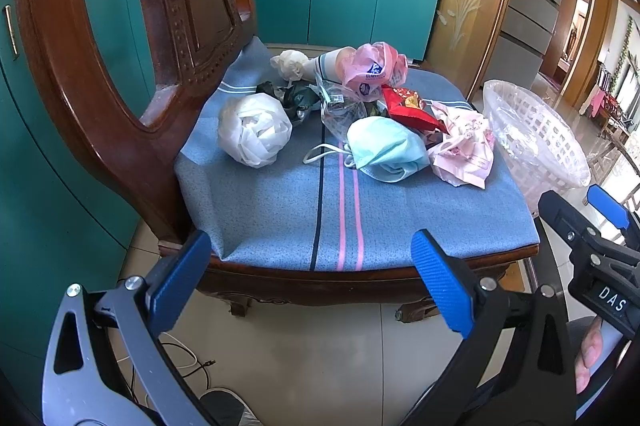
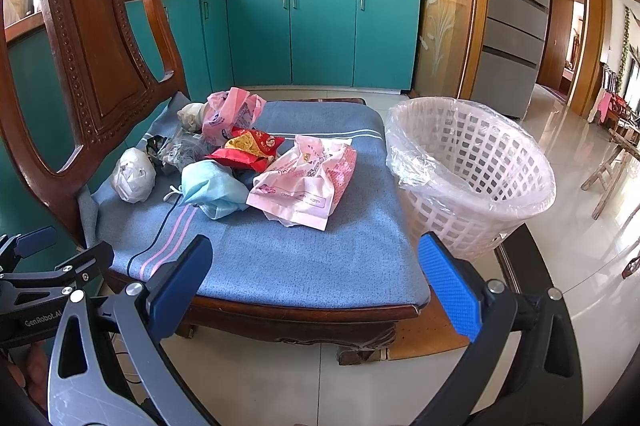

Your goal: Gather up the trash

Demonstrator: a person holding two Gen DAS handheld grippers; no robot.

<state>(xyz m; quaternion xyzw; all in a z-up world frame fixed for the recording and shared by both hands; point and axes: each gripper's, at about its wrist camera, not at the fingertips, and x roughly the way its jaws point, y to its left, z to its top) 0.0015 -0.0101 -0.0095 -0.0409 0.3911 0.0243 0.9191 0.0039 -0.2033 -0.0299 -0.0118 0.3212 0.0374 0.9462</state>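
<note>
Blue pads of the left gripper [image 1: 310,276] stand wide apart and empty at the near edge of the chair cushion [image 1: 280,209]. Trash lies farther in: a white bag ball [image 1: 254,133] to the left, a blue face mask [image 1: 384,147] ahead, a pink wrapper [image 1: 464,149] to the right, just beside the lined basket [image 1: 536,141].

Seen from the right wrist, the right gripper [image 2: 316,272] is equally wide and holds nothing. Pink wrapper [image 2: 306,181] lies straight ahead, its long axis running near-left to far-right, with the basket [image 2: 472,177] close on its right. By my judgement the right hand is nearer both.
</note>
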